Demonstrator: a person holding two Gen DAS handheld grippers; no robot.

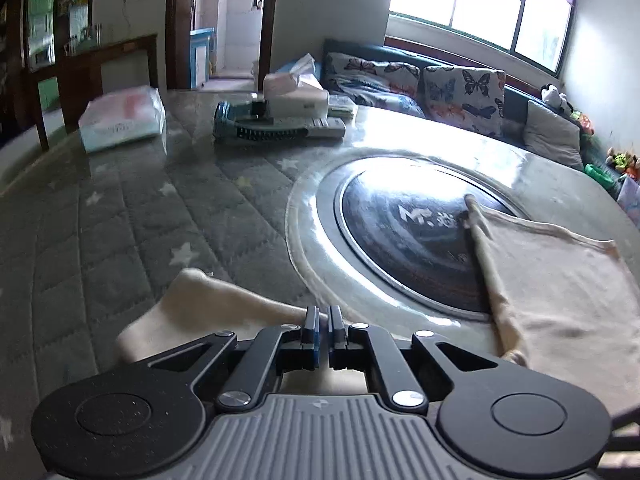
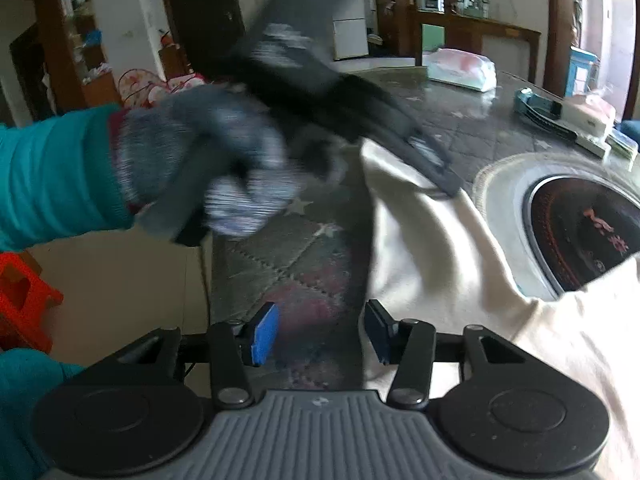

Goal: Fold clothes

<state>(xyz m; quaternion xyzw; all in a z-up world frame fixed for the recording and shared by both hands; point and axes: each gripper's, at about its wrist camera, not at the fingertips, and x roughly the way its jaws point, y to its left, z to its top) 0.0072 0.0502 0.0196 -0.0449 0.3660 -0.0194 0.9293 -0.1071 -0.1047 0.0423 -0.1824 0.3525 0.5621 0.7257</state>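
In the left wrist view, my left claw (image 1: 324, 330) has its two fingers almost together, and a fold of the cream garment (image 1: 560, 292) sits between them, so I judge it pinches the cloth near its edge. From this claw the cloth goes two ways: a short lobe toward 10 o'clock, and the big flat part toward 2 o'clock, where one corner lies over the dark round glass plate (image 1: 408, 232) set in the worktop (image 1: 120, 220). The long axis of the garment runs from my left claw toward 2 o'clock. Far off at 12 o'clock on the worktop I see a tissue box (image 1: 294, 90) and a plastic pack (image 1: 122, 118), well apart from the cloth.

In the right wrist view, my gloved left hand (image 2: 208, 168) with its claw is at 11 o'clock, blurred, holding up the top of the garment (image 2: 440, 248). My right claw (image 2: 320, 334) is wide open and holds nothing. The edge of the cloth hangs just beside its right finger (image 2: 380, 330), at about 1 o'clock; whether they touch, I cannot tell. I think the right claw is the nearer one to this free edge, and it must shift a little to the right before it closes on it.
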